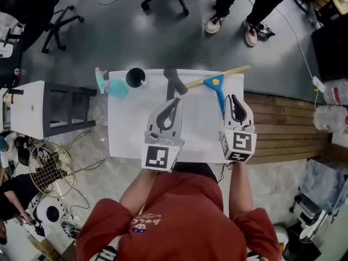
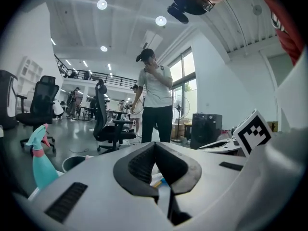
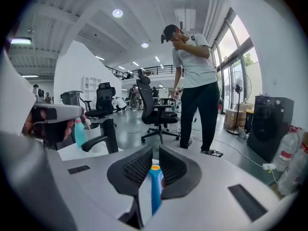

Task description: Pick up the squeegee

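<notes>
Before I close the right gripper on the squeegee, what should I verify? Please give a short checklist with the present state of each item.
1. Squeegee on the table, handle toward you: ok.
2. Right gripper jaws apart: ok, though narrowly.
3. Blue handle lined up with that gap: ok.
4. Gripper low enough to take the handle: cannot tell.
5. Left gripper shut, empty, apart from the handle: ok.
6. Black tool clear of the squeegee's long bar: cannot tell.
</notes>
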